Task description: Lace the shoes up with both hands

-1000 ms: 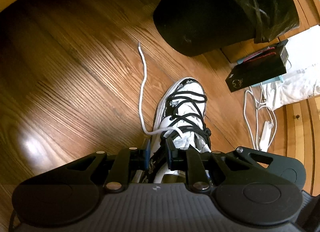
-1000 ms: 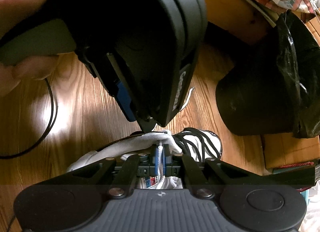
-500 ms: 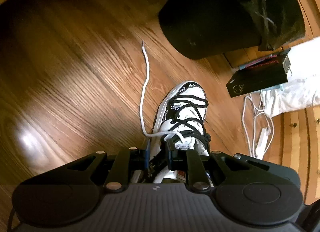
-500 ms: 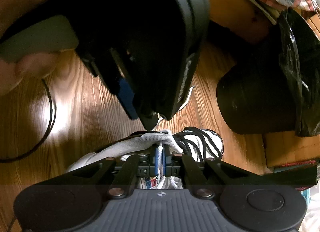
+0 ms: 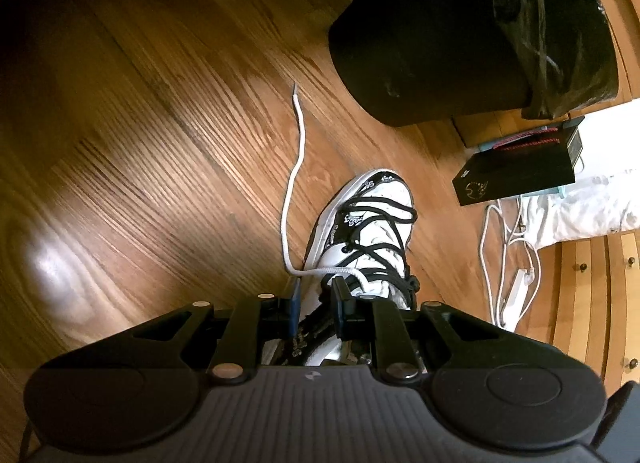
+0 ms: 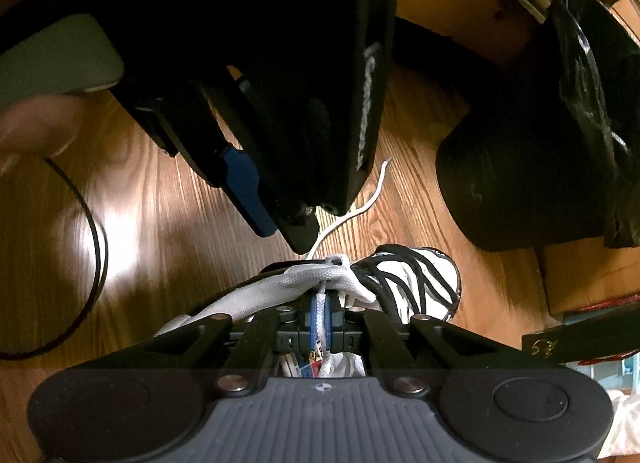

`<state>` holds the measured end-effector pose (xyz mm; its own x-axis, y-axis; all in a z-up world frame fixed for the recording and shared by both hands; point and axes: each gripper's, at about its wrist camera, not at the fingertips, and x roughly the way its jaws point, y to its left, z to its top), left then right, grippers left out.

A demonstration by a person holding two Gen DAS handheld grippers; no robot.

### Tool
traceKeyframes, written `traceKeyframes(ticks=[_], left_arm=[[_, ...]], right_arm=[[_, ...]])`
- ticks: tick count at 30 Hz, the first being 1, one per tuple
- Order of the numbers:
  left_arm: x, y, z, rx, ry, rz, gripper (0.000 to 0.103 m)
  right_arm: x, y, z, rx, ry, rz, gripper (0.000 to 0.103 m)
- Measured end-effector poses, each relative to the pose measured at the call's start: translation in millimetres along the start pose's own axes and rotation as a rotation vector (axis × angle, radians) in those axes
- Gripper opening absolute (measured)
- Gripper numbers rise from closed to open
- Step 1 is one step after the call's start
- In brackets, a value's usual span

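Low in the centre of the left wrist view, the left claw (image 5: 316, 299) stands over a white sneaker (image 5: 368, 231) with black trim on the wooden floor (image 5: 140, 183); its blue pads straddle the shoe's collar with a narrow gap between them, and whether they pinch anything I cannot tell. A white lace (image 5: 294, 183) runs from the shoe's upper eyelets across the floor toward the upper middle of the frame, its tip loose. Black laces (image 5: 380, 247) criss-cross the tongue. At lower centre of the right wrist view, the right claw (image 6: 319, 317) is closed on the white lace, which rises between its pads to an eyelet in the shoe's white collar. A black bin (image 5: 460, 35) with a liner fills the upper right; a white cable (image 5: 508, 263) lies right of the shoe.
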<state>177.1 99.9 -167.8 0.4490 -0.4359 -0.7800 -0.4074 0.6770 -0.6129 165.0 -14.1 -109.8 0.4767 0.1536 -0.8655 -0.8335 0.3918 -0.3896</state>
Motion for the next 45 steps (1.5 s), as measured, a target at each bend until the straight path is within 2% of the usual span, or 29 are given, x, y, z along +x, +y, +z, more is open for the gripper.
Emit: traceKeyframes(ticks=[3, 5, 18, 25, 27, 32, 34, 45], left_arm=[[0.3, 1.8, 0.6, -0.021, -0.003, -0.014, 0.017], [0.5, 4.2, 0.7, -0.045, -0.006, -0.027, 0.023], [3.0, 4.1, 4.2, -0.092, -0.034, -0.110, 0.023], [10.3, 2.5, 1.7, -0.077, -0.010, -0.109, 0.023], [10.7, 0.9, 1.1, -0.064, -0.009, -0.109, 0.022], [11.0, -4.2, -0.3, -0.026, -0.011, -0.113, 0.006], [9.8, -4.8, -0.3, -0.025, -0.010, -0.112, 0.003], [4.8, -5.4, 3.8, -0.014, -0.045, -0.108, 0.002]], right_arm=[[5.8, -0.2, 1.7, 0.018, -0.001, 0.008, 0.005], [6.9, 0.8, 2.1, 0.015, -0.001, 0.007, 0.005], [17.1, -0.3, -0.3, 0.010, -0.002, 0.011, 0.005], [16.8, 0.7, -1.0, 0.012, -0.002, 0.011, 0.005], [16.4, 0.2, -0.9, 0.013, -0.001, 0.012, 0.005], [17.7, 0.2, -1.5, 0.014, 0.000, 0.012, 0.005], [18.2, 0.4, -1.3, 0.013, 0.002, 0.012, 0.005], [11.5, 6.1, -1.4, -0.025, -0.004, -0.007, 0.006]])
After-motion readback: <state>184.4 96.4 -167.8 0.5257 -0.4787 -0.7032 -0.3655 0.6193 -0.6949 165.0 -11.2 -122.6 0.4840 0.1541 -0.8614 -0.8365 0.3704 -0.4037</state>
